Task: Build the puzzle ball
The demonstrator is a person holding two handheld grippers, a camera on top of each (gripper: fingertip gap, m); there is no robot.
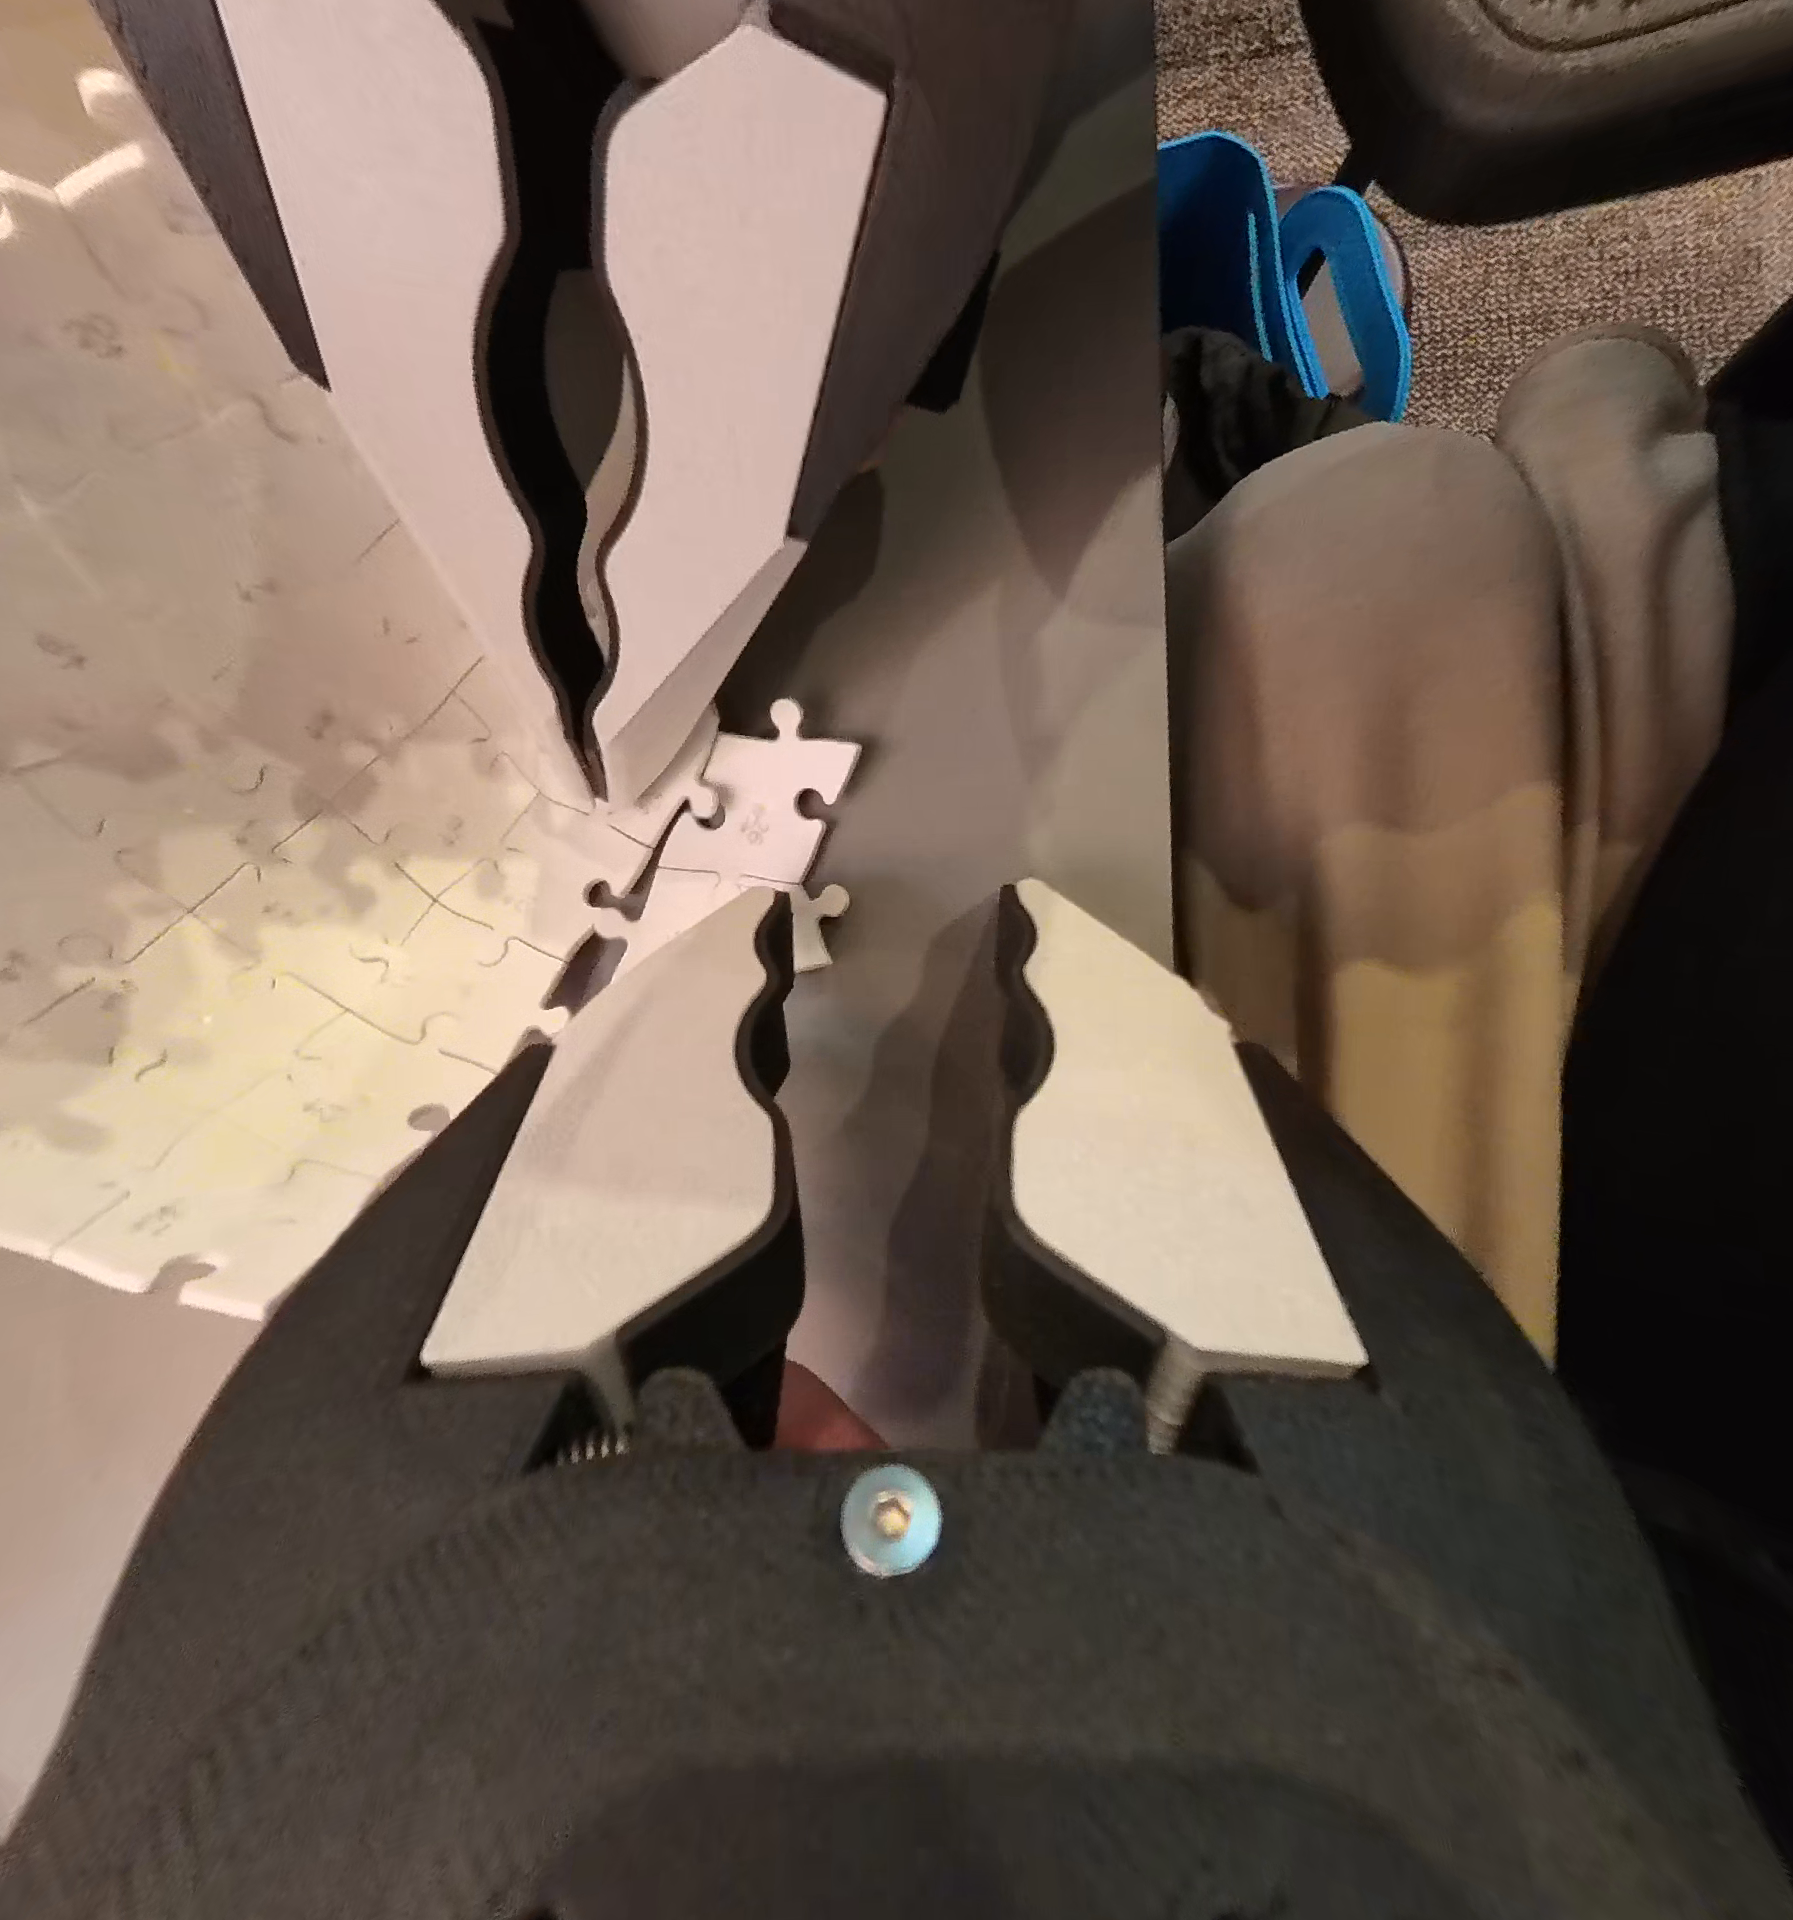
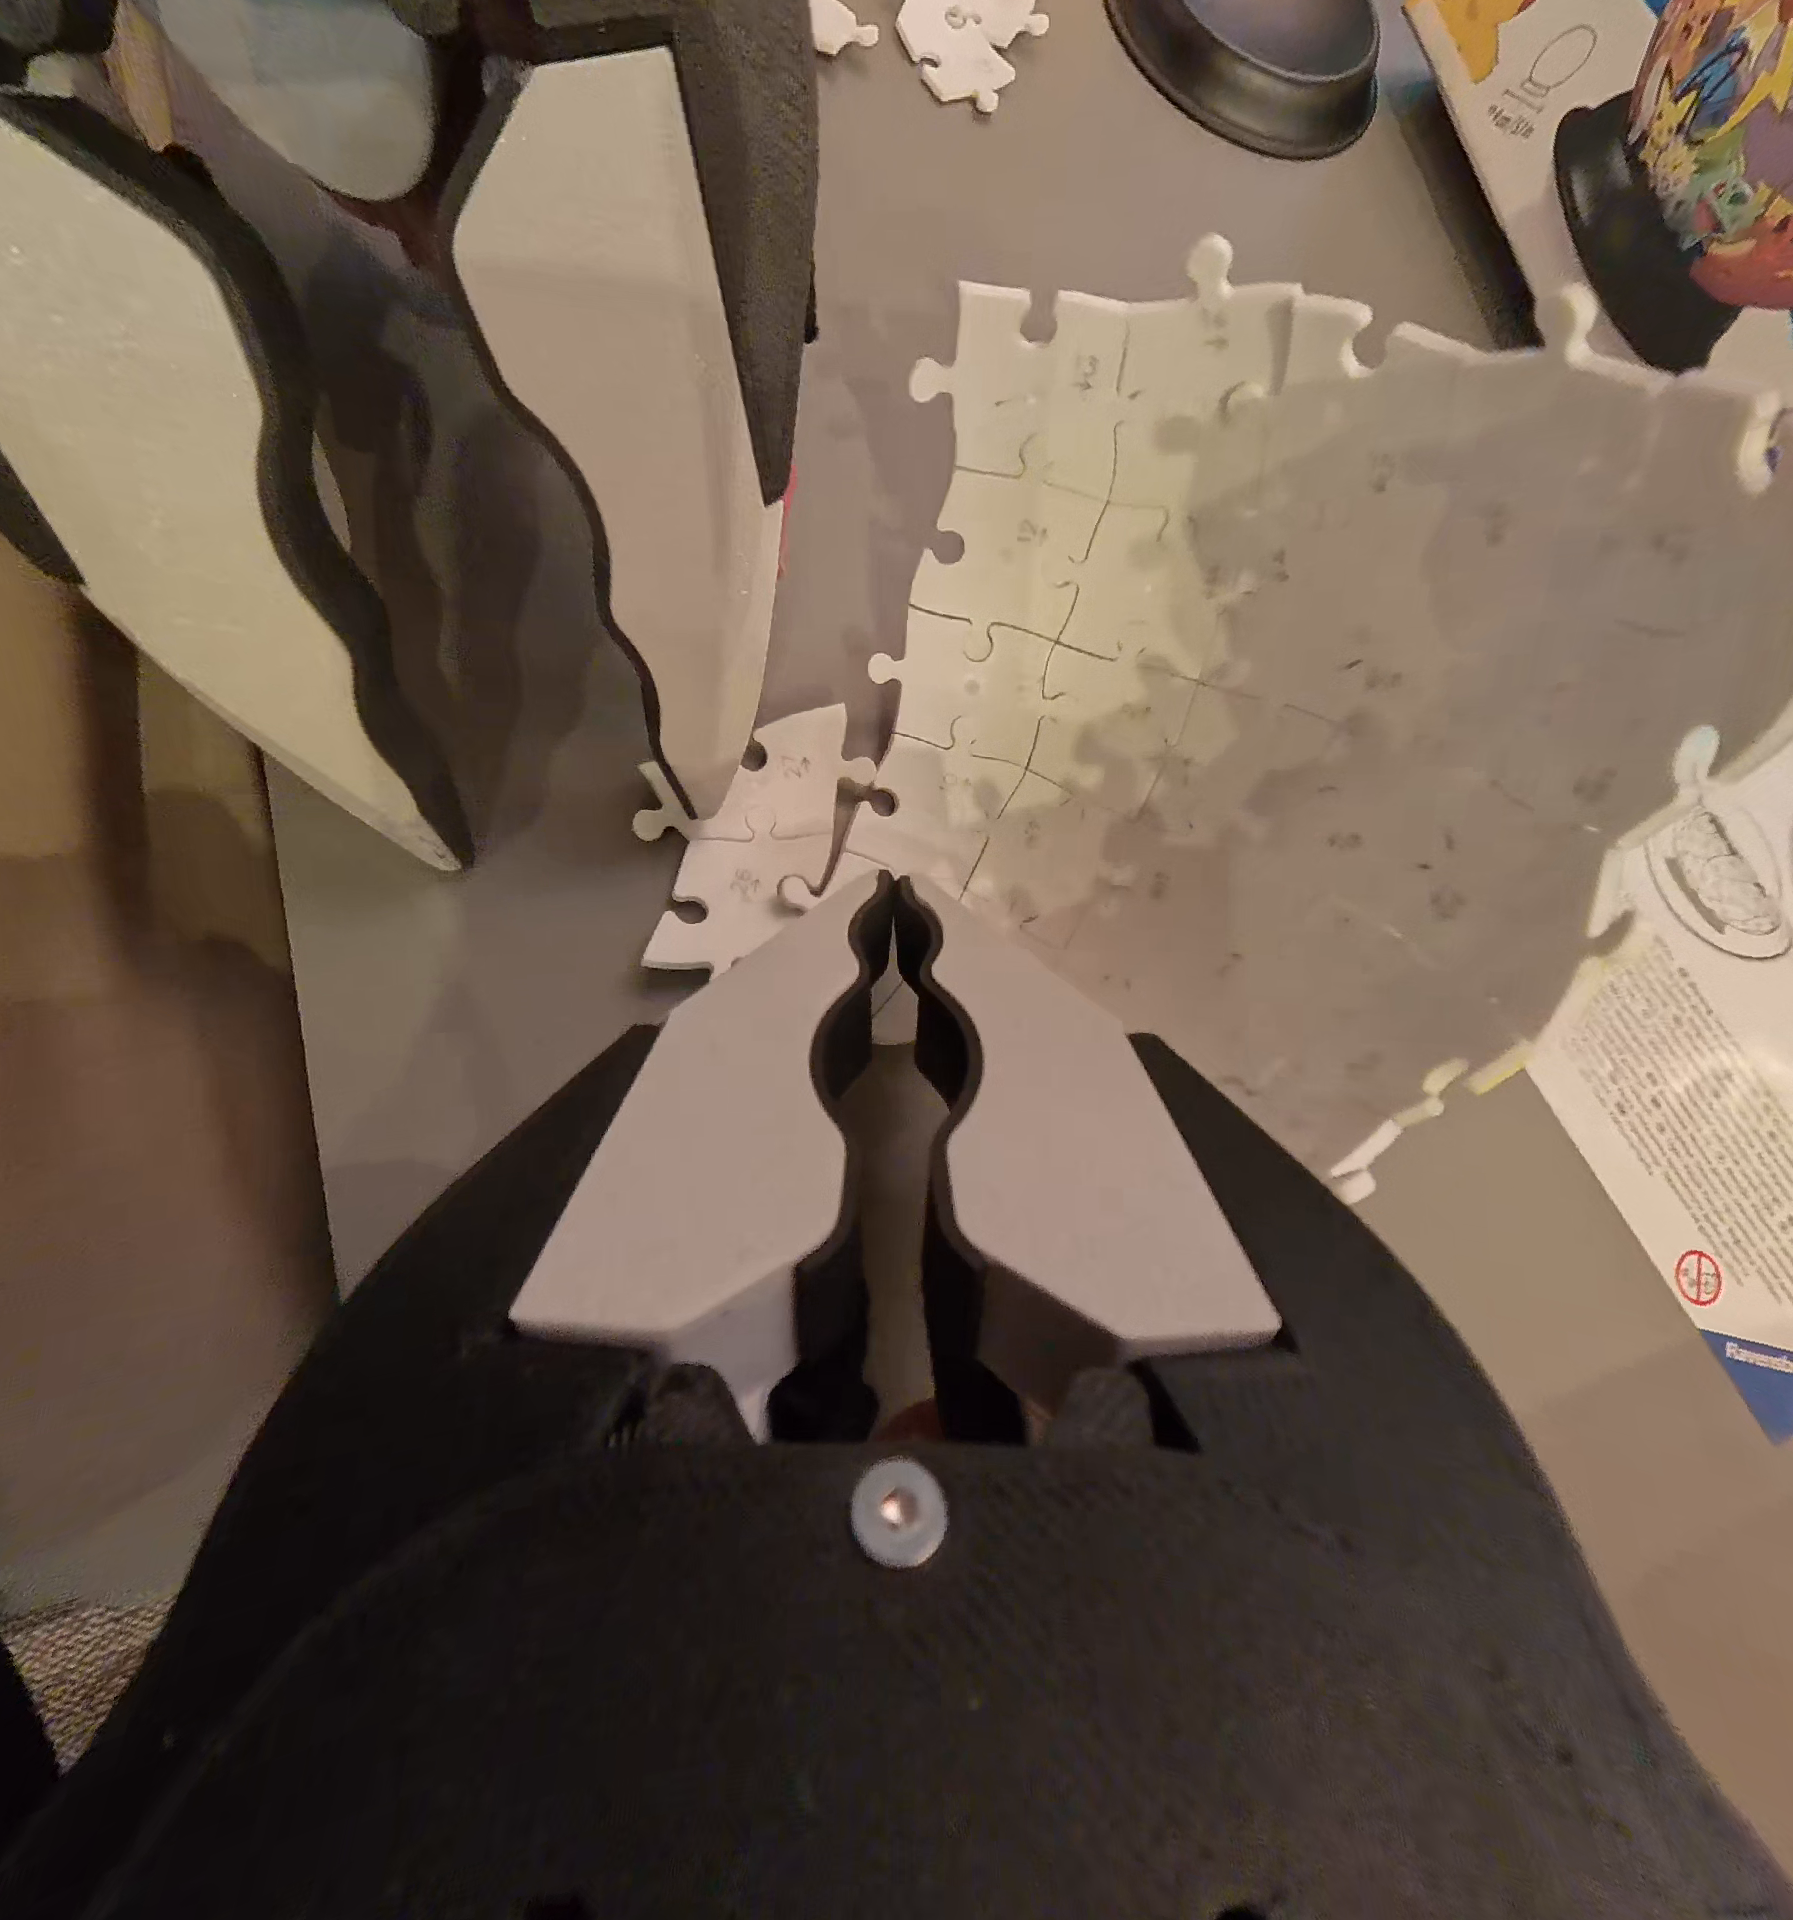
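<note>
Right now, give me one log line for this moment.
left gripper: open, by edge pieces | right gripper: shut on puzzle shell | stage: shell incomplete

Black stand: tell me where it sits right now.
The black stand shows in the right wrist view at the top edge, right of centre, on the grey table, between loose white pieces to its left and the box to its right.

Count: two tools, left (image 1: 892,904) and right (image 2: 894,883). One curved shell of joined puzzle pieces (image 2: 1339,675). Loose pieces (image 2: 959,47) on desk (image 2: 1027,187): at least two. One dark stand (image 2: 1250,73). One instruction sheet (image 2: 1702,1091).
</note>
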